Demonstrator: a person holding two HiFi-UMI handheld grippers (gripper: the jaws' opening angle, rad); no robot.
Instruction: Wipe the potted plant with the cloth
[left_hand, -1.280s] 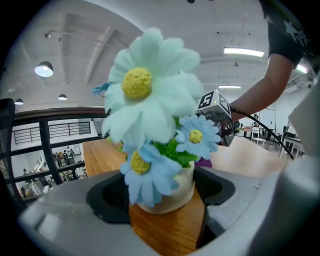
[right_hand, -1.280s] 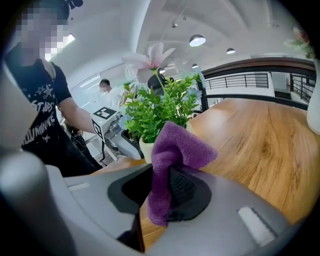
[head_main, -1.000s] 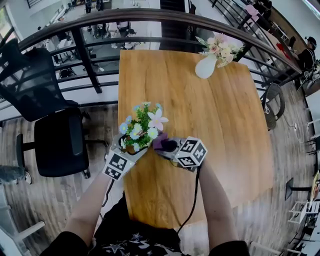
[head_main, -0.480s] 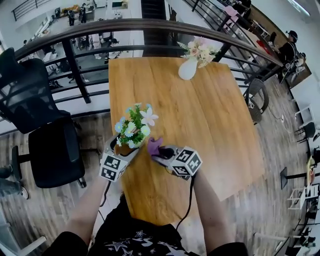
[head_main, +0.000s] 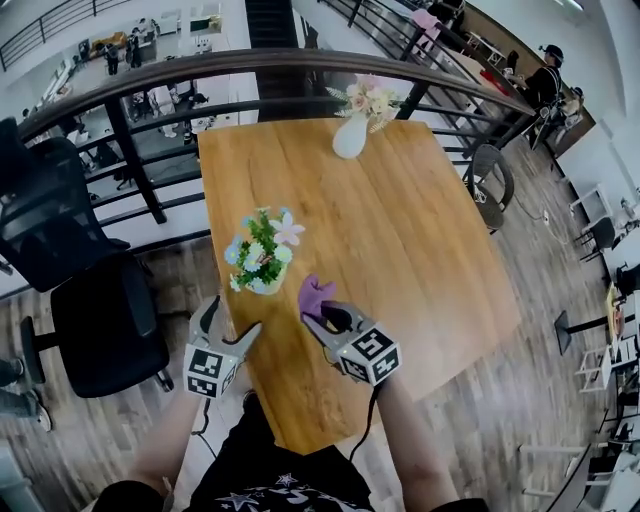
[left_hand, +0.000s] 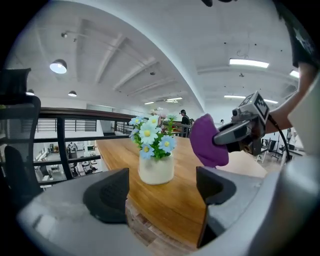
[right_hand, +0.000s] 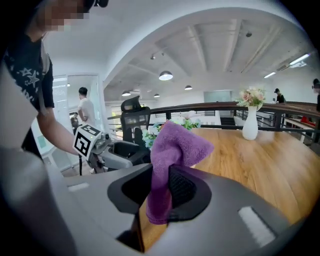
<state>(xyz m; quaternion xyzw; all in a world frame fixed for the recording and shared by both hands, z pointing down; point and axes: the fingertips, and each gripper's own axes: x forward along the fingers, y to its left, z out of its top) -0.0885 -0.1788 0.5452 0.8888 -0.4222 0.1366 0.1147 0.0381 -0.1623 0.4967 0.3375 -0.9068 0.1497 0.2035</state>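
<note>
The plant (head_main: 262, 262) is standing upright near the left edge of the wooden table (head_main: 400, 230), just ahead of both grippers. The right gripper (head_main: 318, 314) is pinching the purple cloth (head_main: 314, 296), which is sticking up just right of the pot without touching it. The left gripper (head_main: 230, 318) is gaping wide and empty, the pot lying straight beyond its jaws. A railing (head_main: 150, 90) is running behind the table.

No readable text, labels or numbers anywhere
</note>
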